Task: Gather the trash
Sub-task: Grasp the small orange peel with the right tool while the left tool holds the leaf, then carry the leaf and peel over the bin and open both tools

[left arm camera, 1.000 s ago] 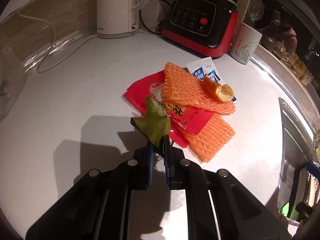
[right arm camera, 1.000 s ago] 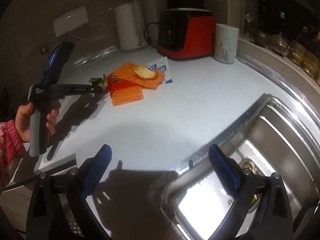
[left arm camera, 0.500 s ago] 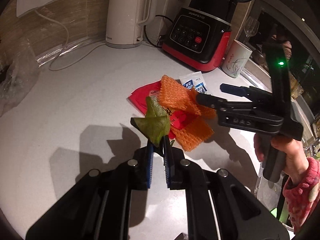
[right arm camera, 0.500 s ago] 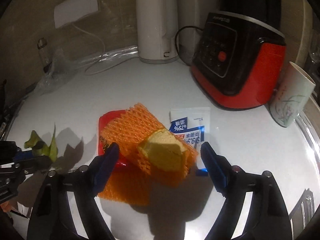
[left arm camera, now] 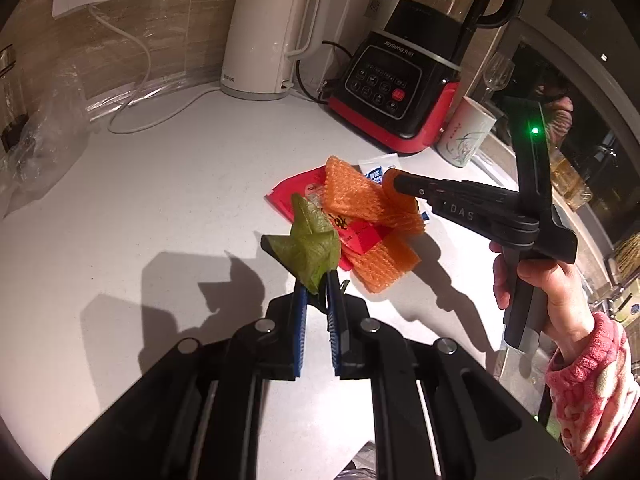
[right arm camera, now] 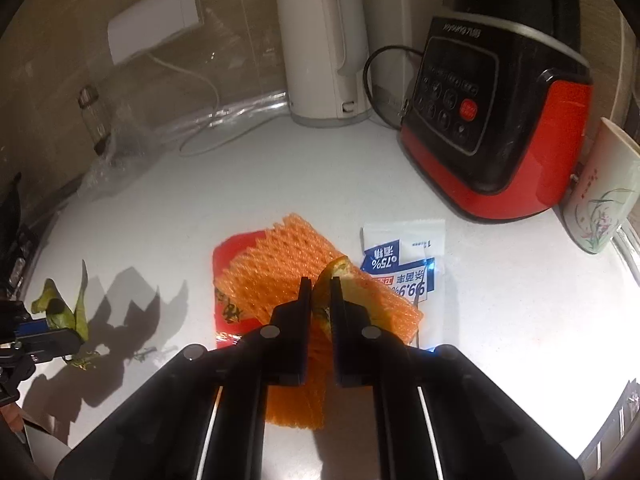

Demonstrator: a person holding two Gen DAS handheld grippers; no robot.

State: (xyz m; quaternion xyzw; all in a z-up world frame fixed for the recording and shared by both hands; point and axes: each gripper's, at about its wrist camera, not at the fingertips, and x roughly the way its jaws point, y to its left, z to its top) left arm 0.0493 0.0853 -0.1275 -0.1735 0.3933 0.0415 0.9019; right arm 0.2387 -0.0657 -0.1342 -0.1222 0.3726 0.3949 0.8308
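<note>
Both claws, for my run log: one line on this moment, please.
left claw: shut on leaf | right claw: just closed on peel

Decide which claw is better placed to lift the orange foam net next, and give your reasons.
Right. The right claw is over the foam net, though shut on orange peel. The left claw holds a leaf.

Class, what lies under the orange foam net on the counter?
Under the foam net lies a red wrapper, and one corner overlaps a white wipe packet. How far either runs beneath is hidden by the net.
</note>
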